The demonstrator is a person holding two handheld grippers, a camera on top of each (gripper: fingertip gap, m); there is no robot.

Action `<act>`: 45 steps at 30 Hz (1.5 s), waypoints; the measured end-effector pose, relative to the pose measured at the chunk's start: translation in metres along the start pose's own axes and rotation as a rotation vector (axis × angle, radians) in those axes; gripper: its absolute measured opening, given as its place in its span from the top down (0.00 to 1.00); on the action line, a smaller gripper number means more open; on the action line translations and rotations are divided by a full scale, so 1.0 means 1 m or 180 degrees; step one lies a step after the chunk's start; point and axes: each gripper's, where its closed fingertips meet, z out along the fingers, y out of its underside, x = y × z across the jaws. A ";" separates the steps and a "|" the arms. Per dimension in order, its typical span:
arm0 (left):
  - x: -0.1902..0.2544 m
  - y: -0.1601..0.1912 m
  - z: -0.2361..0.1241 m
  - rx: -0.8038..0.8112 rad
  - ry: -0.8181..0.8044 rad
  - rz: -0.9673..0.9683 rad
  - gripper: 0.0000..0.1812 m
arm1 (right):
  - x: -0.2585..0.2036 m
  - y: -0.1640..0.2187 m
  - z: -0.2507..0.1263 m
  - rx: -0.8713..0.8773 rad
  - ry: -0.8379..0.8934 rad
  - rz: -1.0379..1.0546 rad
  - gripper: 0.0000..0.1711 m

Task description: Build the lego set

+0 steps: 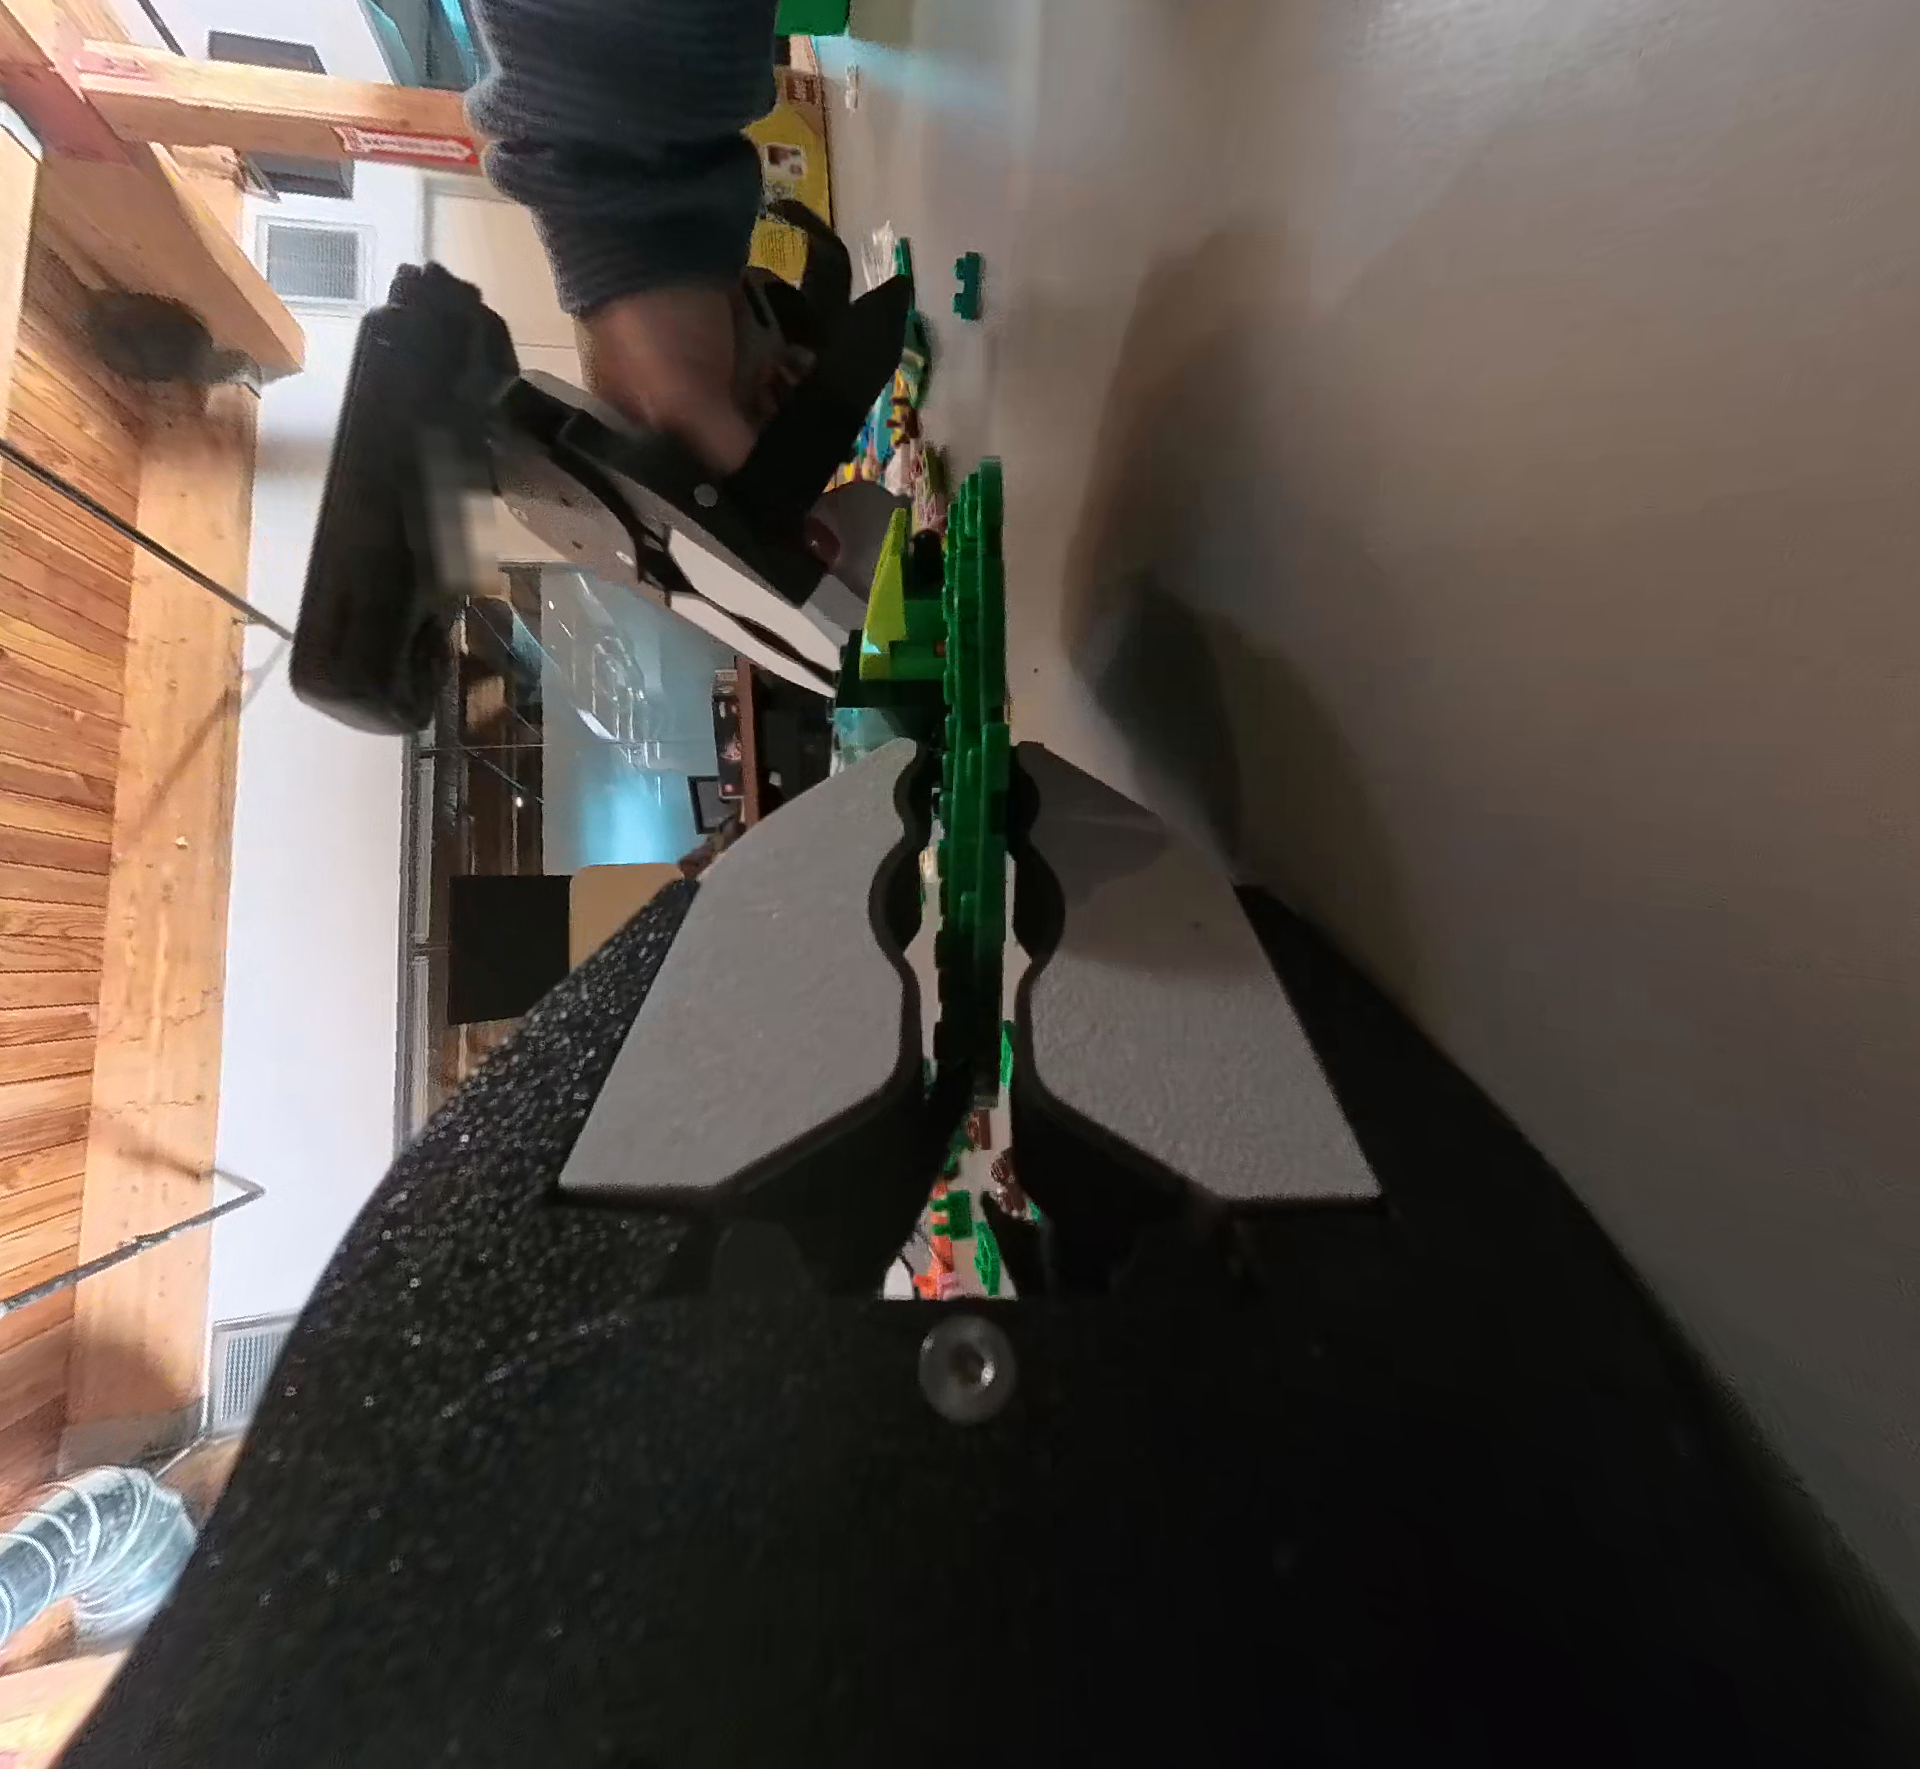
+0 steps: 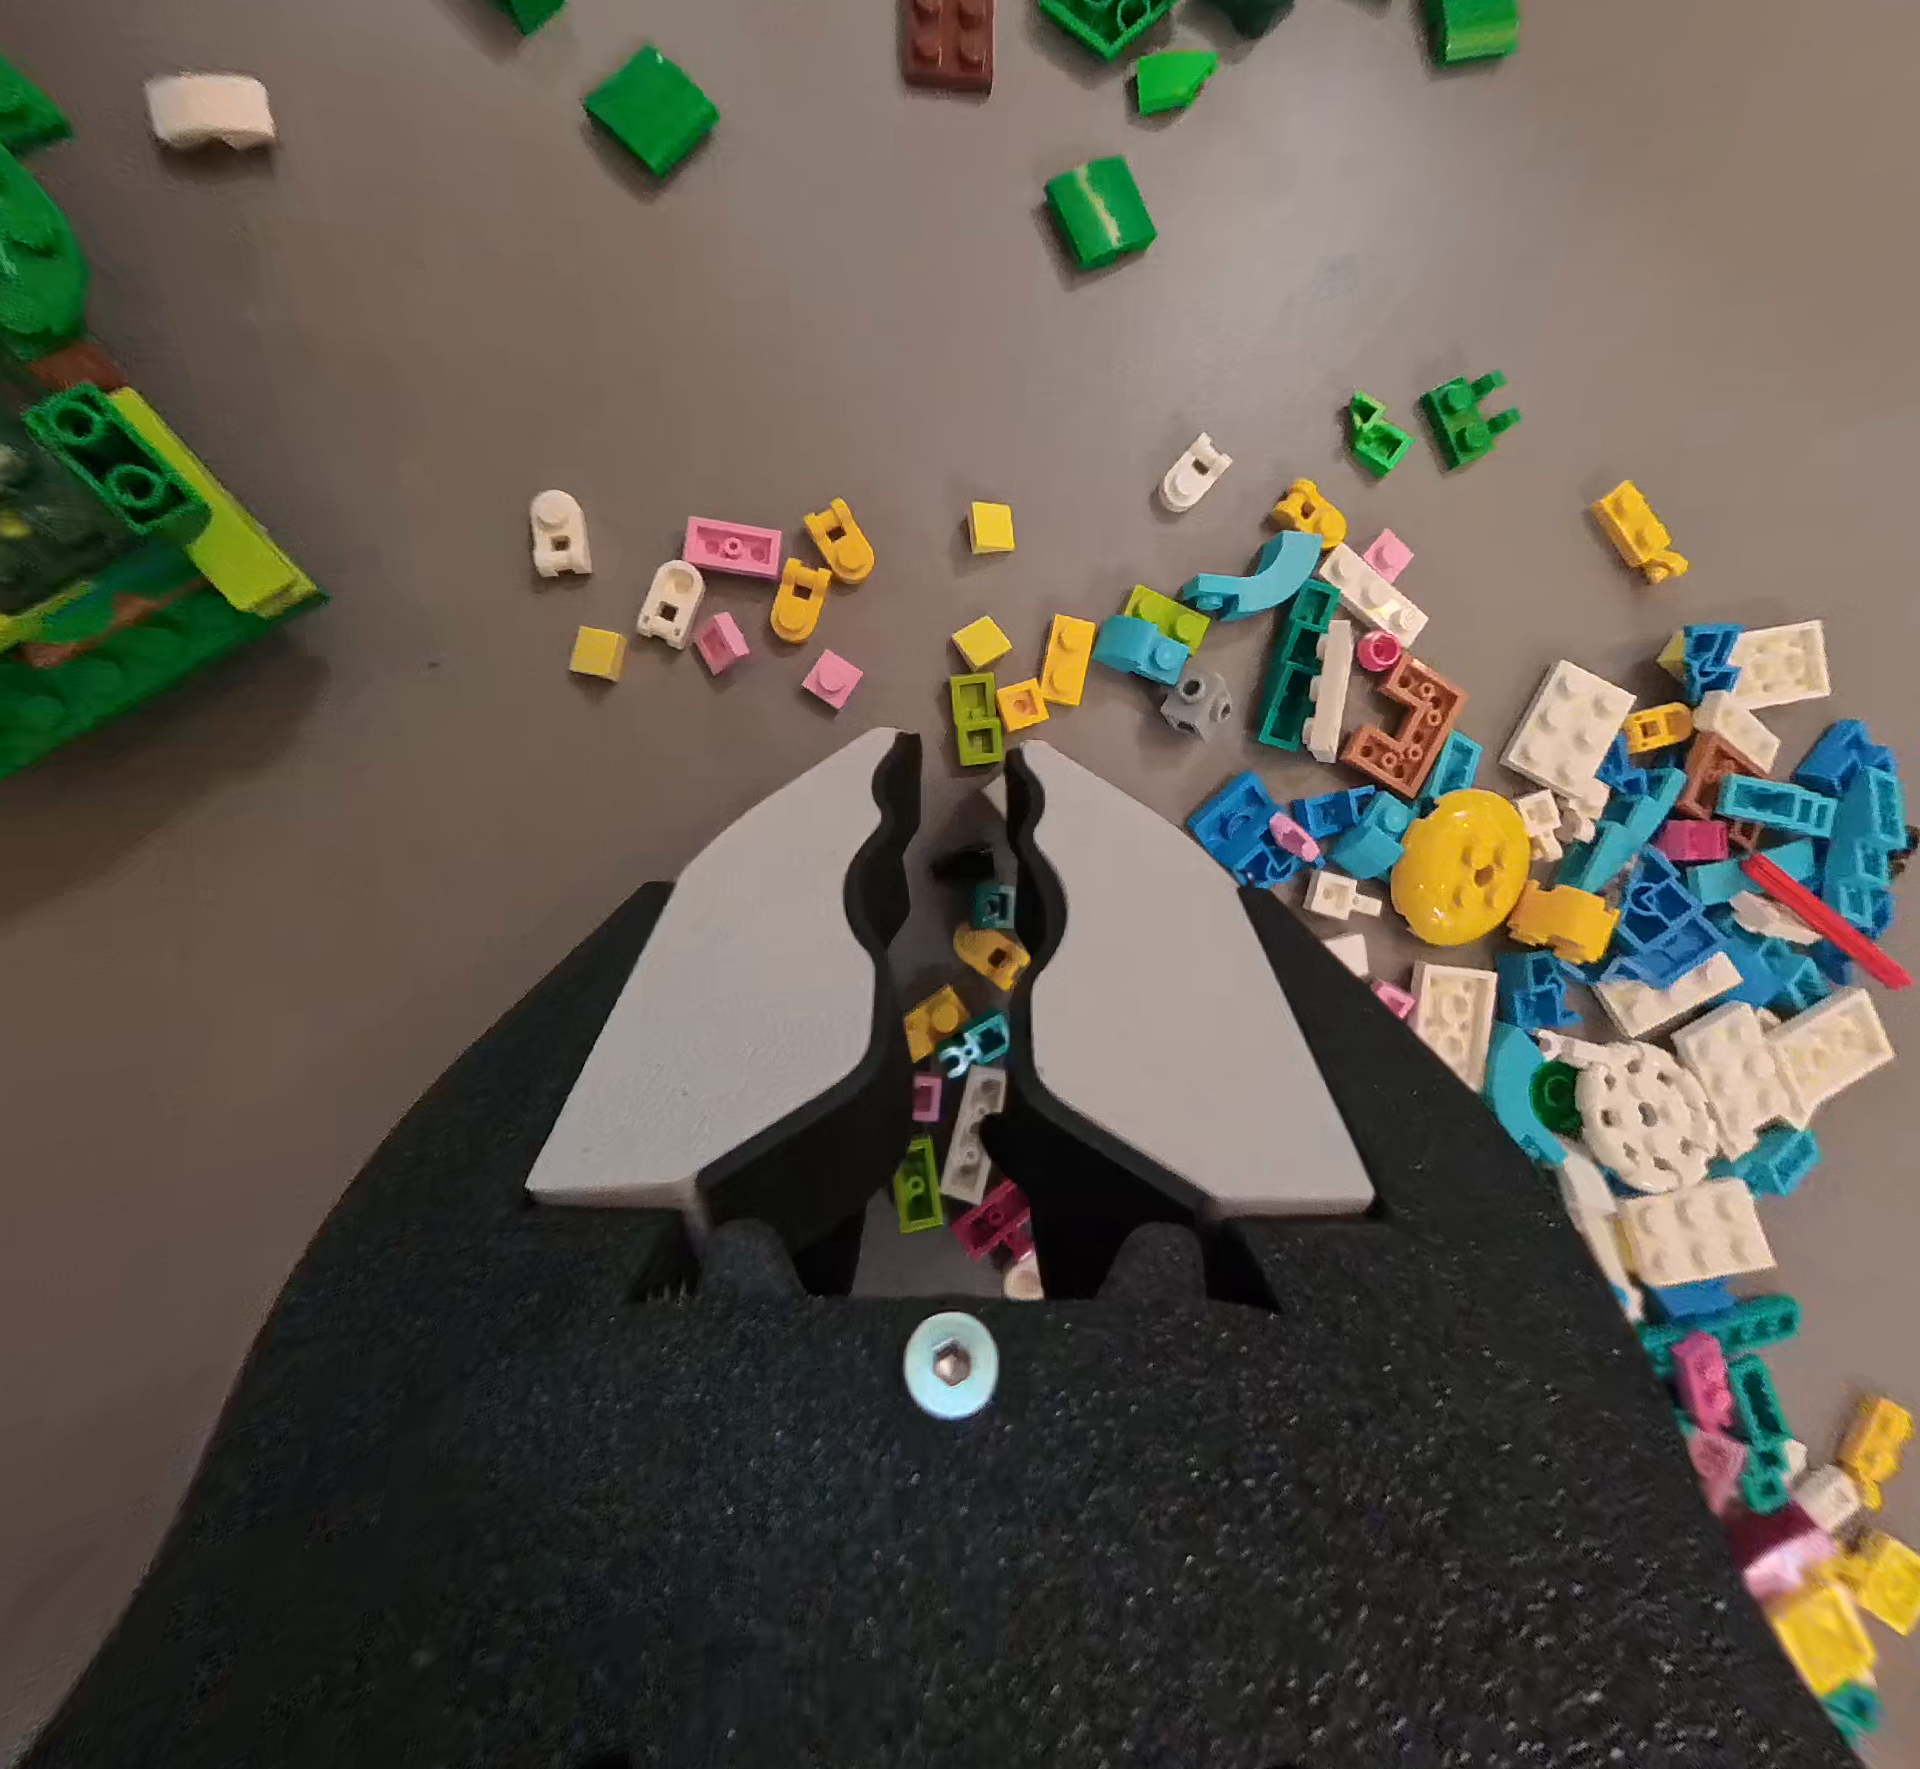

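Left wrist view, rolled sideways: the left tongs point(image 1: 968, 784) are closed on the edge of a green studded baseplate point(image 1: 977, 680), its thin edge pinched between the two grey fingers point(image 1: 790, 971). The plate stands on the grey surface point(image 1: 1455, 369), carrying lime and dark green bricks point(image 1: 899, 618). Beyond it, a person's hand point(image 1: 686, 389) in a dark knitted sleeve point(image 1: 623, 78) holds the right tongs point(image 1: 847, 566), tips close above the build. A lone green piece point(image 1: 968, 283) lies farther off on the surface.

Right wrist view, looking straight down: the right tongs point(image 2: 964, 751) hang over loose bricks, jaws parted by a narrow gap and gripping nothing. A lime plate point(image 2: 975, 707) sits just past the tips. Pink, yellow and white small parts point(image 2: 727, 576) are scattered near; a dense blue, white and teal pile point(image 2: 1683, 888) with a yellow round piece point(image 2: 1460, 869) lies to the right. Green slopes point(image 2: 650, 109) and brown bricks point(image 2: 948, 13) lie farther away. The green build point(image 2: 135, 597) shows at the left edge.
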 end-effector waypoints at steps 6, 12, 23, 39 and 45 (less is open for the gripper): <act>-0.001 -0.003 0.001 -0.0017 0.0021 -0.0107 0.93 | 0.002 -0.001 0.008 -0.0099 -0.0033 -0.0042 0.95; 0.000 0.005 0.009 -0.0313 0.0141 -0.0241 0.93 | -0.002 0.003 -0.004 -0.0074 0.0117 -0.0172 0.96; 0.008 -0.014 0.023 -0.1103 0.0897 -0.1010 0.84 | -0.034 0.020 -0.052 0.0332 0.0713 -0.0164 0.96; 0.013 -0.028 -0.018 -0.1596 0.2000 -0.2883 0.46 | -0.073 -0.001 -0.106 0.0756 0.2318 -0.1324 0.96; -0.060 -0.041 -0.010 -0.0102 0.1342 -0.4047 0.65 | -0.094 -0.042 -0.132 0.0911 0.3362 -0.2580 0.96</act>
